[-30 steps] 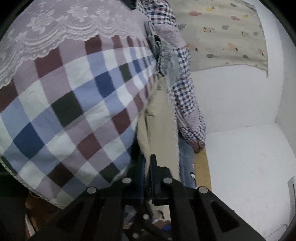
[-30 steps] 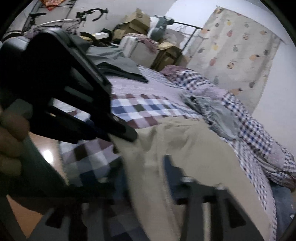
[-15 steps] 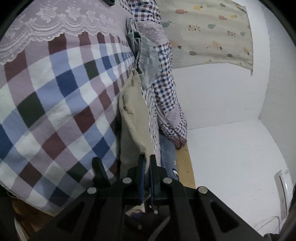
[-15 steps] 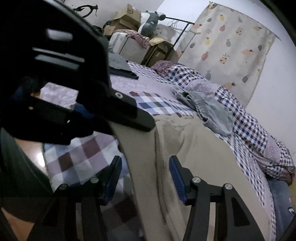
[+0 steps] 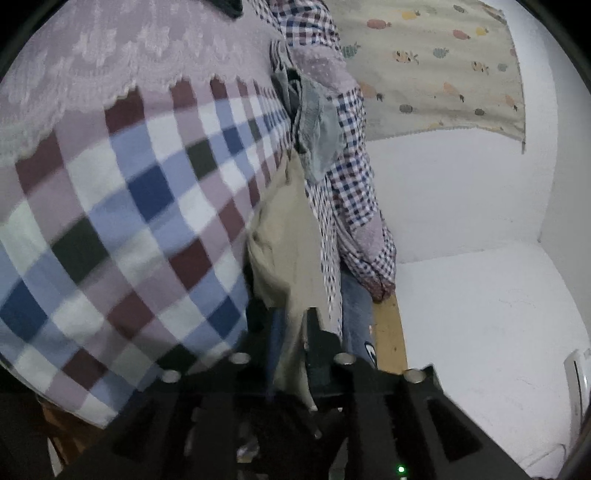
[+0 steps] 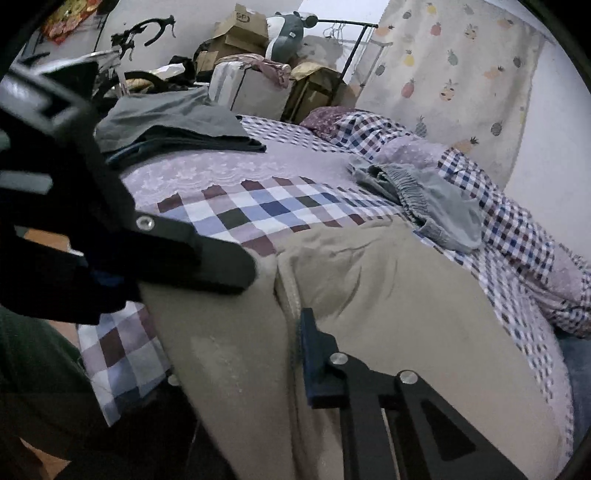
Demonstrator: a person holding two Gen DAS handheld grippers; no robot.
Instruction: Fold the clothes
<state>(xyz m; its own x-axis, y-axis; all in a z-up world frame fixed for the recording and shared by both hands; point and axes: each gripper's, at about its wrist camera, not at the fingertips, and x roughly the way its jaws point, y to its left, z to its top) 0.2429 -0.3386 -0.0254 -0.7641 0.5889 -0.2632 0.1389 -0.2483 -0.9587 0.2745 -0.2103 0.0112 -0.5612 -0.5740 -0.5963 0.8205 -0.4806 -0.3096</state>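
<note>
- Both my claws on beige garment (image 6: 388, 295), frame centre: left gripper (image 5: 293, 332) pinching its edge.
- Right gripper (image 6: 266, 332): cloth drapes between fingers, closure unclear.
- Checked bedspread (image 6: 258, 210) underneath.

Both cams ride on the grippers, looking out along the fingers. The left wrist view is rolled sideways, so the big-check blue, maroon and white bedspread (image 5: 122, 229) fills its left half like a wall, very close, with the white wall and fruit-print cream curtain (image 5: 436, 62) on the right. The right wrist view sits low at the bed's near edge, roughly level, facing across the bed toward stacked cardboard boxes (image 6: 240, 29). Both views share the bedspread (image 6: 258, 210), the curtain (image 6: 454, 66), the beige cloth garment (image 5: 284, 229) (image 6: 388, 302) and the crumpled grey shorts (image 5: 321, 136) (image 6: 432, 203).
</note>
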